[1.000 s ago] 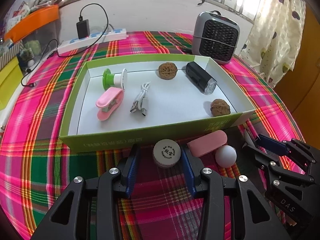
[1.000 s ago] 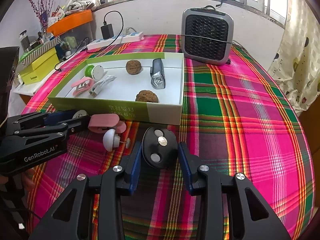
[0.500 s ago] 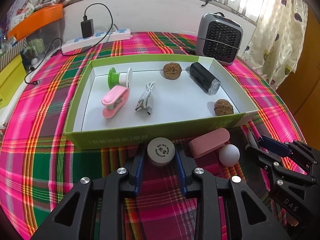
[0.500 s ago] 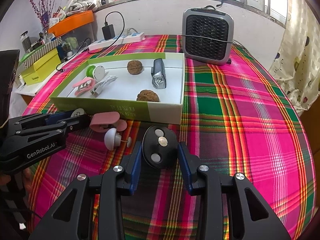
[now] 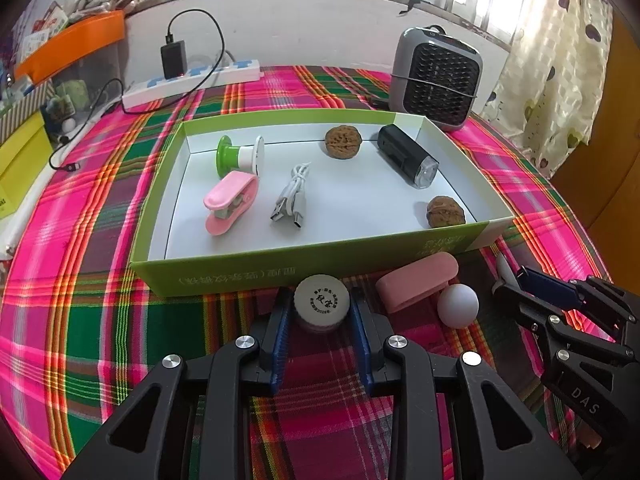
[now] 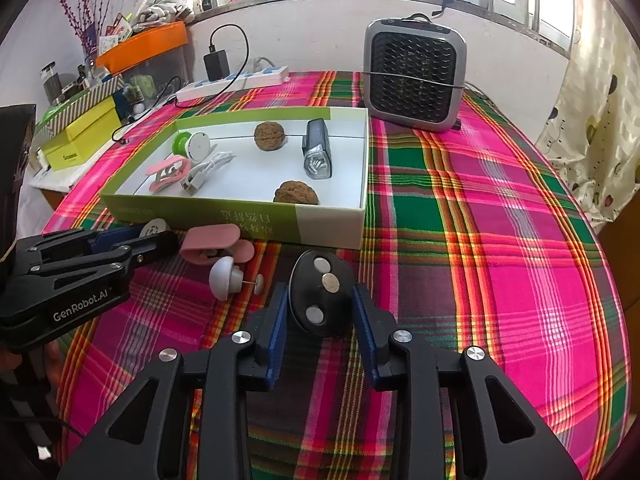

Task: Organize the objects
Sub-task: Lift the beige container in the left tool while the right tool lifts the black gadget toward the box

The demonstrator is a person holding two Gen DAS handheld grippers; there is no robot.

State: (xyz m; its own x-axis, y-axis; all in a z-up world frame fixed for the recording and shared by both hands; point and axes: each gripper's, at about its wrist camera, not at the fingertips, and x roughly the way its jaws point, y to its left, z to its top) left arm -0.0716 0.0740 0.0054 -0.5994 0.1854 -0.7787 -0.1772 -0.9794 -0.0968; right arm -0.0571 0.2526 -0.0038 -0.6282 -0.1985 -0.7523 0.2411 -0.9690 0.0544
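Observation:
On the plaid cloth, just in front of the green box [image 5: 240, 276], stands a small round white-capped jar [image 5: 322, 300]. My left gripper [image 5: 320, 294] is shut on it, both blue pads against its sides. In the right wrist view my right gripper [image 6: 320, 288] has a black disc with three metal studs [image 6: 320, 300] between its jaws; they are closing and the pads touch its rim. Between the two grippers lie a pink clip [image 5: 416, 282] and a white knob on a pin [image 6: 224, 276]. The box holds a green spool, a pink clip, a USB cable, two walnuts and a black lamp.
A grey fan heater [image 6: 414, 74] stands behind the box at the right. A white power strip [image 5: 192, 80] with a charger lies at the back. Yellow and orange boxes [image 6: 80, 136] crowd the left edge. A curtain [image 5: 552, 60] hangs at the right.
The left jaws have come in from wide apart onto the white-capped jar. The right jaws have narrowed a little onto the black disc. Neither hand has moved.

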